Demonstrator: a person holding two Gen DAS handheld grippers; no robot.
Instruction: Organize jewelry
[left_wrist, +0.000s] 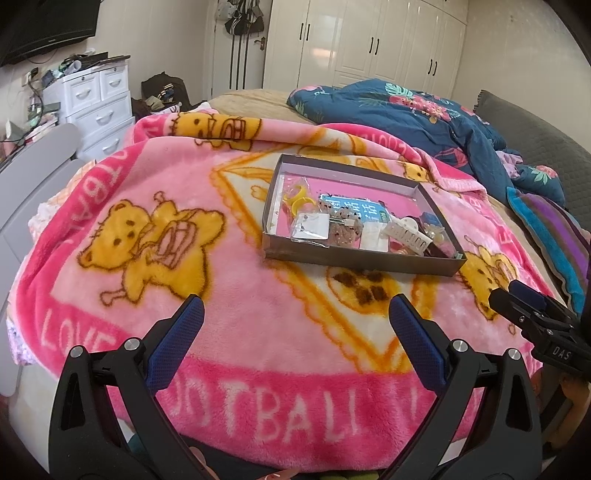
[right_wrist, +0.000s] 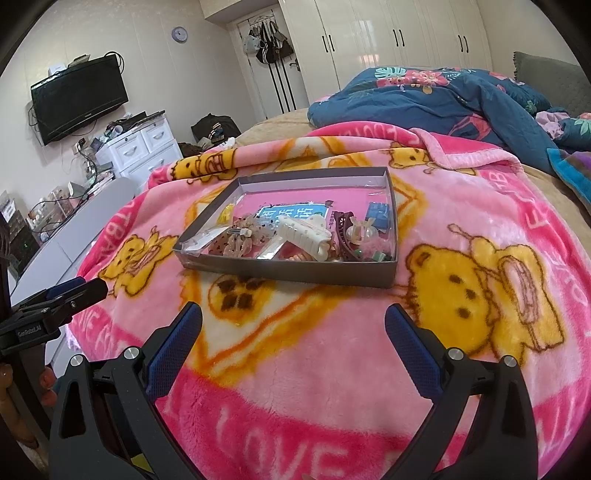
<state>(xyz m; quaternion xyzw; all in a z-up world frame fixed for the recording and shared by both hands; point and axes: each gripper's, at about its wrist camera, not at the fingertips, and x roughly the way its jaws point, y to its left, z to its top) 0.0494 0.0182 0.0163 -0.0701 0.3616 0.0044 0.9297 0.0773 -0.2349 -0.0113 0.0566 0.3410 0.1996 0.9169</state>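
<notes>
A shallow grey box (left_wrist: 354, 260) (right_wrist: 291, 275) sits on a pink bear-print blanket (left_wrist: 155, 206) (right_wrist: 461, 229) on the bed. It holds jewelry and hair items: a white claw clip (left_wrist: 404, 232) (right_wrist: 306, 232), a yellow ring piece (left_wrist: 295, 201), small clear packets (left_wrist: 310, 229), a dark red comb clip (right_wrist: 343, 236) and a blue card (right_wrist: 291, 214). My left gripper (left_wrist: 295, 314) is open and empty, above the blanket in front of the box. My right gripper (right_wrist: 293, 321) is open and empty, also in front of the box; it shows at the right edge of the left wrist view (left_wrist: 517, 299).
A blue floral quilt (left_wrist: 417, 110) (right_wrist: 443, 96) is bunched behind the box. A striped cushion (left_wrist: 550, 236) lies at the right. A white drawer unit (left_wrist: 99, 99) (right_wrist: 144, 147), a wall TV (right_wrist: 79, 98) and wardrobes (left_wrist: 369, 40) stand beyond the bed.
</notes>
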